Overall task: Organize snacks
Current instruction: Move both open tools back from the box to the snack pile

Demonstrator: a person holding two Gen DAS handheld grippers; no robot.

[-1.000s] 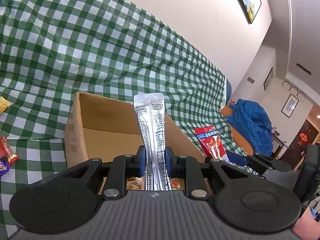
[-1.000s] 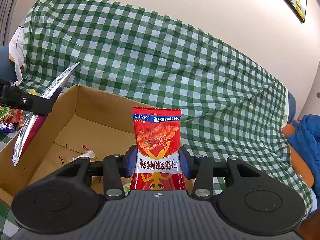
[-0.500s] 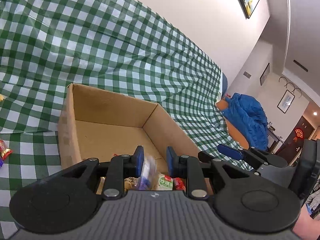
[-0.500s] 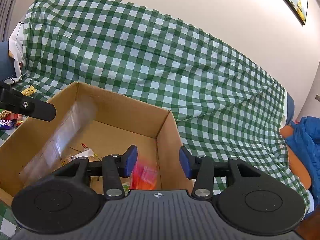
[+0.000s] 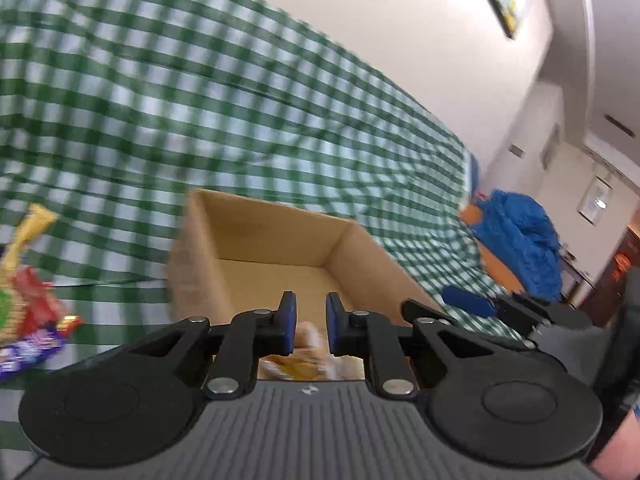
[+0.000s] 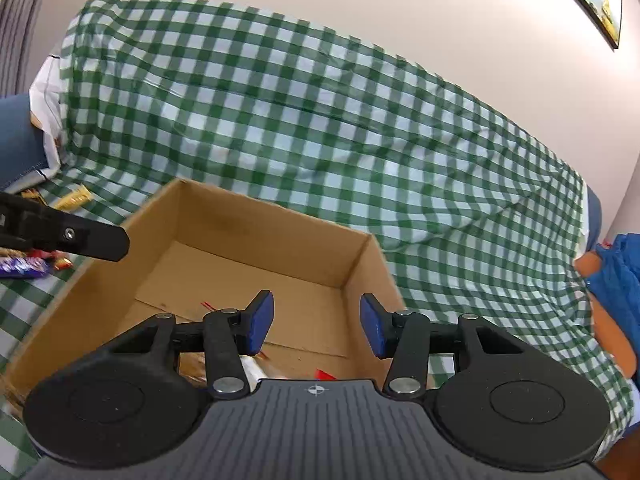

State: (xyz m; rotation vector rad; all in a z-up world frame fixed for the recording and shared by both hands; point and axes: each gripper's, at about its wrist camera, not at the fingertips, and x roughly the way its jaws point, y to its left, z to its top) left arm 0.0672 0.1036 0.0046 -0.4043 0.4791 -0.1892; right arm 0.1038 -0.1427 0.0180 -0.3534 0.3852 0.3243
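Both grippers, left gripper (image 5: 311,322) and right gripper (image 6: 317,328), gape over the cardboard box (image 6: 256,236) (no label legible).

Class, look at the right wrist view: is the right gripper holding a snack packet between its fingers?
No. The right gripper is open, with only the cardboard box showing between its blue fingers.

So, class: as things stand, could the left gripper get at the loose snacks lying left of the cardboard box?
Probably yes. The left gripper is open and empty, and the loose snacks lie uncovered on the checked cloth beside the cardboard box.
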